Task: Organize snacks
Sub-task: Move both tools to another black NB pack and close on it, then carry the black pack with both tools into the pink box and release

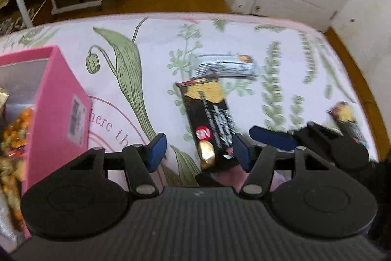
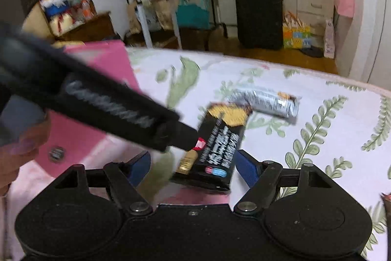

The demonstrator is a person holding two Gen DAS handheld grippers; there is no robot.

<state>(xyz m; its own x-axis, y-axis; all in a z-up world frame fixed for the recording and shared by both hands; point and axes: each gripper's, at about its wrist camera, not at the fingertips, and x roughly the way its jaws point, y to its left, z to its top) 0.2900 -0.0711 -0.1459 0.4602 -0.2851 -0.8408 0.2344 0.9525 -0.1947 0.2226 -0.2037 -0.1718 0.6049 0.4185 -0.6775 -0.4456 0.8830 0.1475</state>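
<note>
Black and gold, the snack bar (image 1: 207, 119) lay flat on the floral worktop (image 1: 281, 45), its long axis running away from both tools, gold end farthest. A silver bar (image 1: 227, 67) lay crosswise at that far end. The left tool (image 1: 199, 151) and the right tool (image 2: 195, 166) stood apart, gripping nothing. A pink box (image 1: 56, 99) sat left.

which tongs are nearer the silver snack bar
Hard to tell; neither touches it. The silver snack bar lies beyond the black snack packet. Left tongs and right tongs both sit open at that packet's near end.
</note>
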